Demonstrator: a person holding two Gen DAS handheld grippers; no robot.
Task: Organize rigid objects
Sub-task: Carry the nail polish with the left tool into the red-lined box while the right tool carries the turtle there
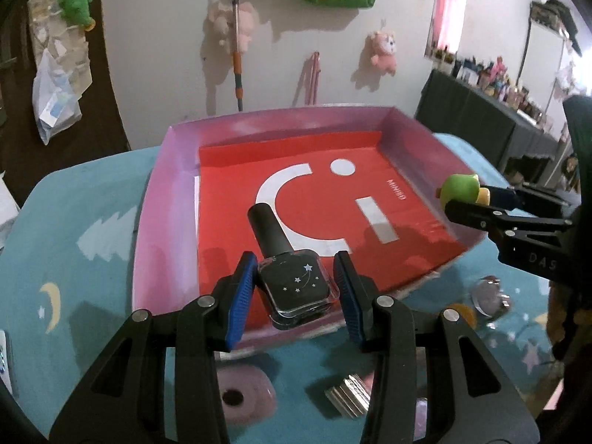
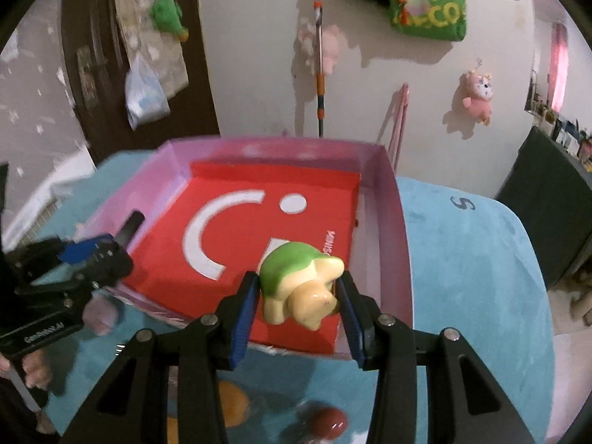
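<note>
My left gripper (image 1: 296,288) is shut on a black nail-polish bottle (image 1: 292,285) with small stars, its cap pointing away, held above the near edge of a shallow box. The box (image 1: 162,199) has pink walls and a red floor with white marks. My right gripper (image 2: 298,296) is shut on a green and cream turtle figurine (image 2: 296,281), held over the box's near right part. In the left wrist view the right gripper (image 1: 466,199) and its figurine (image 1: 458,188) hang over the box's right wall. In the right wrist view the left gripper (image 2: 92,255) shows at the box's left side.
The box sits on a teal cloth (image 1: 74,259) with moon and star prints. Loose on the cloth near me are a pink tape roll (image 1: 240,396), a metal clip (image 1: 347,392), a round glass piece (image 1: 488,296), an orange ball (image 2: 233,403) and a red ball (image 2: 329,421). Plush toys hang on the wall behind.
</note>
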